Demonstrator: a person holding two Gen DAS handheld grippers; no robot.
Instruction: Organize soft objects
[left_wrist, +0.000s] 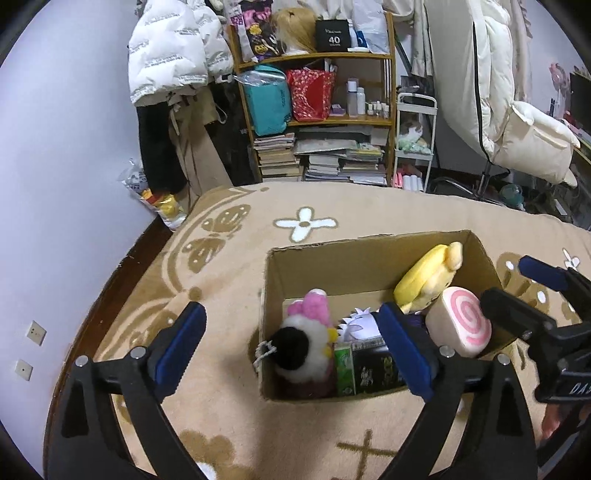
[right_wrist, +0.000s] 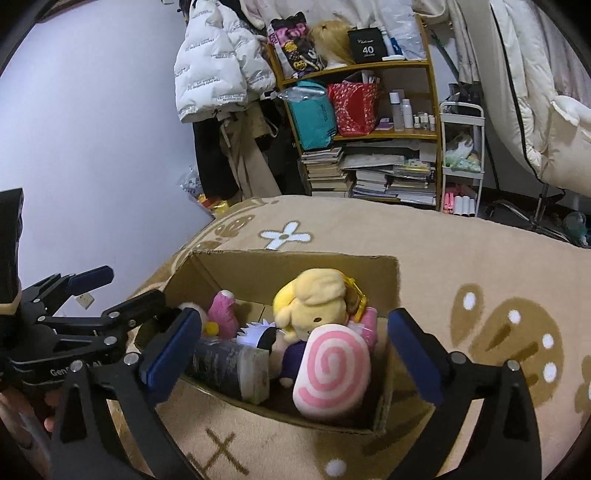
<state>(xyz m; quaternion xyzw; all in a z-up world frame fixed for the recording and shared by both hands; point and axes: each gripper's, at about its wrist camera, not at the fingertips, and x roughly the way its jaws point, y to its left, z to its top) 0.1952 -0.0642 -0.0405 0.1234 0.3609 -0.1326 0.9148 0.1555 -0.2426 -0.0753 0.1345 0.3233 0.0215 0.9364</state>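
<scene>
An open cardboard box (left_wrist: 317, 266) (right_wrist: 277, 266) stands on the beige patterned blanket. Inside it lie a yellow plush (left_wrist: 428, 277) (right_wrist: 314, 299), a pink-and-white plush with a black patch (left_wrist: 306, 332) (right_wrist: 221, 314), a white spiky-haired doll (left_wrist: 358, 325) and a pink swirl roll cushion (left_wrist: 461, 321) (right_wrist: 332, 373) leaning in one corner. My left gripper (left_wrist: 291, 314) (right_wrist: 122, 288) is open over the box's near left side, holding nothing. My right gripper (right_wrist: 293, 321) (left_wrist: 517, 284) is open wide above the swirl cushion, its pads clear of it.
A green packet (left_wrist: 343, 369) and a dark carton (left_wrist: 373, 369) (right_wrist: 229, 365) also sit in the box. Behind the bed stand a crowded wooden shelf (left_wrist: 317, 110), hanging coats (left_wrist: 173, 55), a white cart (left_wrist: 413, 140) and a padded chair (left_wrist: 517, 122). A wall (left_wrist: 66, 166) runs along the left.
</scene>
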